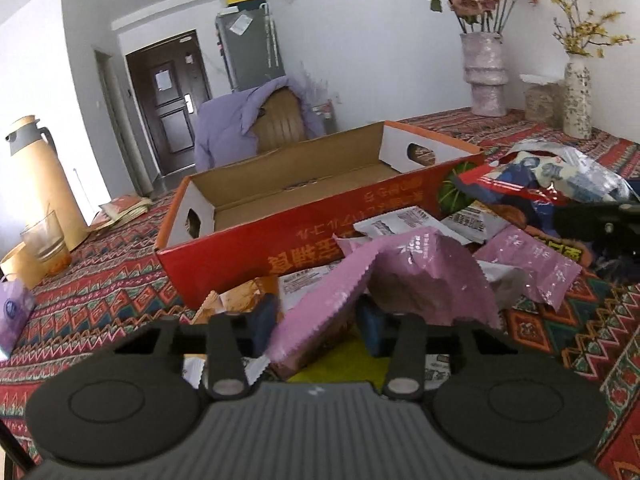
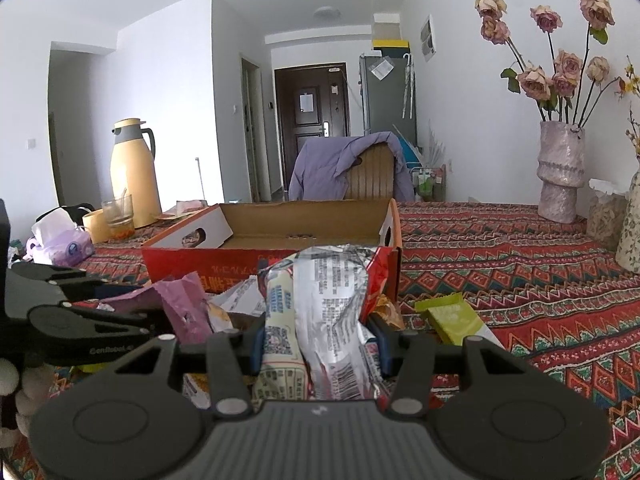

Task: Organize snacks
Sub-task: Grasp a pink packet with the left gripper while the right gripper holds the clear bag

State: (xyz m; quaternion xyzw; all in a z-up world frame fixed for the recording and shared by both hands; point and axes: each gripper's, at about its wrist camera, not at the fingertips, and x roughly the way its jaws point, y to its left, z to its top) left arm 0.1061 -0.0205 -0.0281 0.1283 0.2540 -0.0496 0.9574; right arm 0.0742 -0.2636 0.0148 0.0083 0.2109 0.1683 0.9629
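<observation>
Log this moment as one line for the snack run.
left gripper: shut on pink packet | right gripper: shut on silver packet | red box: open, no snacks visible inside

The pink packet [image 1: 360, 292] hides both left fingertips. The silver packet [image 2: 336, 320] covers the box [image 2: 280, 252] front's print. The right vase [image 2: 630, 224] is cut off.
</observation>
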